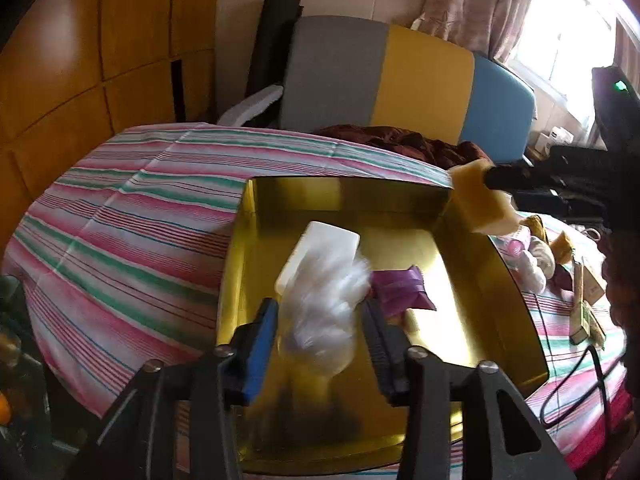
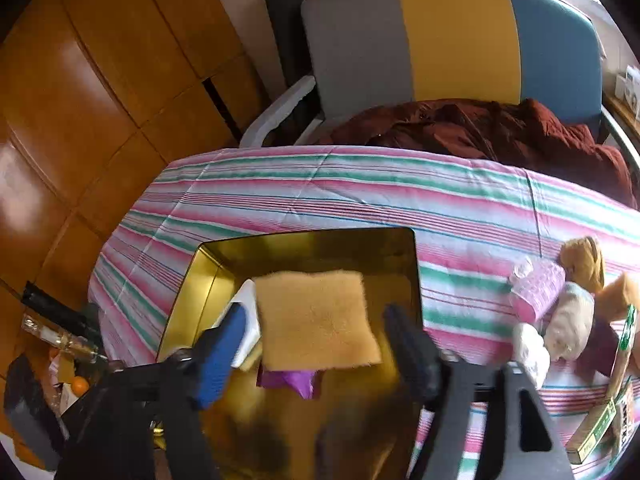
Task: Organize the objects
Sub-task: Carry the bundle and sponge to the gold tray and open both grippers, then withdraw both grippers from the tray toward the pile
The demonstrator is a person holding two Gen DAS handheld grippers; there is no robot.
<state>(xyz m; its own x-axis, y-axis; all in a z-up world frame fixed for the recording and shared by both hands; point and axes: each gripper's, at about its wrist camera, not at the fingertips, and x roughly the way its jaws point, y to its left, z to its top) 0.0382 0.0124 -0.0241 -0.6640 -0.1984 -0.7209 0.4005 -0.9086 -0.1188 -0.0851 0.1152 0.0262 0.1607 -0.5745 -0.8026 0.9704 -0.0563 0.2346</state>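
On the striped bedspread (image 2: 460,200), the gold tray (image 2: 404,240) sits below both slack grippers: left (image 1: 320,320) over a plastic bag (image 1: 324,304), right (image 2: 316,336) over a sponge (image 2: 316,320).

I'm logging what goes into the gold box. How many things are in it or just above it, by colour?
White: 1, the block
Purple: 1, the packet
Clear, whitish: 1, the plastic bag
Yellow: 1, the sponge
Total: 4
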